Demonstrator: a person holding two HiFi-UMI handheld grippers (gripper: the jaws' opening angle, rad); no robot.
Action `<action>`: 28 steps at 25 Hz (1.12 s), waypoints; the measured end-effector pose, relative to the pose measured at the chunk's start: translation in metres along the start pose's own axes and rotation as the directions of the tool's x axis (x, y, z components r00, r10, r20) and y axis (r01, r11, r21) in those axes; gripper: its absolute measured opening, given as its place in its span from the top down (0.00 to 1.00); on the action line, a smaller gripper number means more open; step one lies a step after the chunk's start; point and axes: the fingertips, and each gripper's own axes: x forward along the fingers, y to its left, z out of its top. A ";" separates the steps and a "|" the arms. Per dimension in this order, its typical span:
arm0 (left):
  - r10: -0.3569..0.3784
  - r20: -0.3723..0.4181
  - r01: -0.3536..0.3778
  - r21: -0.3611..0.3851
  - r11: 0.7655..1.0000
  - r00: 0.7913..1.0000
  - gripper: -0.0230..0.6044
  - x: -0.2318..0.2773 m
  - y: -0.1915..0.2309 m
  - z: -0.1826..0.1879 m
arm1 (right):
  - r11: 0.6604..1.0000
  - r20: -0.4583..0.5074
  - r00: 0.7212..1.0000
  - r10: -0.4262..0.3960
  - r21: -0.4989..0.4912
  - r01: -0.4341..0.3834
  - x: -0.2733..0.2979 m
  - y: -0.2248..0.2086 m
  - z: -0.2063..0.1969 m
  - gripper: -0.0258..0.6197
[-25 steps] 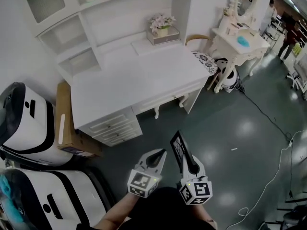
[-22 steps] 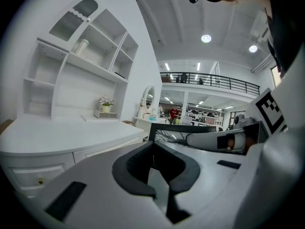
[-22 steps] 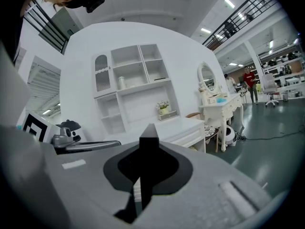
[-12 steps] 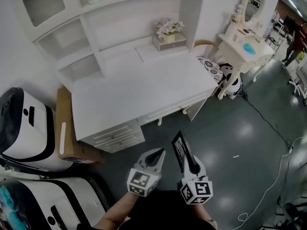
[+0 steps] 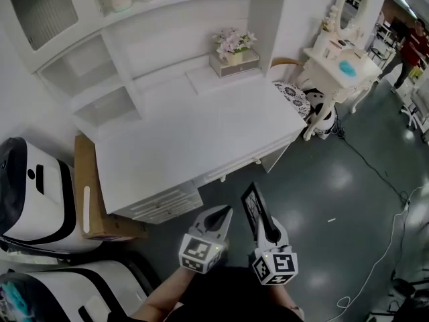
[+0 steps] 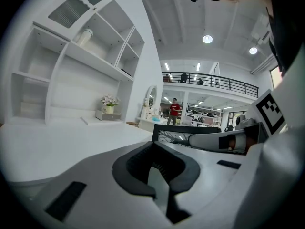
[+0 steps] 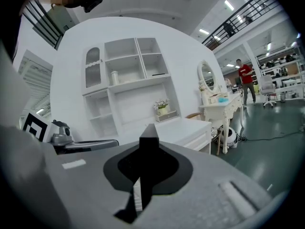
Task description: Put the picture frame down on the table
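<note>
The right gripper (image 5: 260,221) is clamping its jaws on the frame (image 5: 251,204), which is sticking up edge-on from them. The left gripper (image 5: 220,215) is hovering just beside it, jaws together and empty. Both are hanging over the floor (image 5: 335,180), short of the table (image 5: 201,139), whose top is lying bare ahead.

Bedroom mock-up inside an industrial hall: ahead of the right claw (image 5: 260,219), a white shelved bench (image 5: 194,139) and mirrored dressing table (image 5: 322,58) are standing on polished grey floor (image 5: 348,180), beneath a railed mezzanine (image 6: 209,78).
</note>
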 end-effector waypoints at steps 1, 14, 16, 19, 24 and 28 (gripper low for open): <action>-0.004 -0.002 0.004 0.001 1.000 1.000 0.94 0.002 0.002 0.000 | 1.000 -0.001 1.000 -0.004 0.002 0.004 0.003 0.000 0.000 0.94; -0.031 -0.019 0.031 0.006 0.999 0.999 0.94 0.016 0.018 -0.003 | 0.999 -0.006 0.999 -0.034 0.029 0.035 0.021 -0.006 -0.003 0.94; -0.027 -0.018 0.027 0.009 1.000 0.999 0.94 0.016 0.022 -0.003 | 0.999 -0.004 1.000 -0.031 0.034 0.031 0.025 -0.005 -0.002 0.94; -0.017 -0.006 0.017 0.000 1.000 1.000 0.94 0.013 0.026 0.002 | 0.999 -0.008 1.000 -0.015 0.033 0.015 0.030 0.001 -0.001 0.94; -0.011 -0.015 0.011 -0.011 1.000 1.000 0.94 0.010 0.029 -0.002 | 0.999 -0.020 1.000 0.000 0.032 0.001 0.033 0.009 -0.004 0.94; -0.011 -0.022 0.011 -0.019 1.000 1.000 0.94 0.006 0.028 -0.004 | 0.999 -0.030 1.000 -0.001 0.034 0.002 0.031 0.012 -0.006 0.94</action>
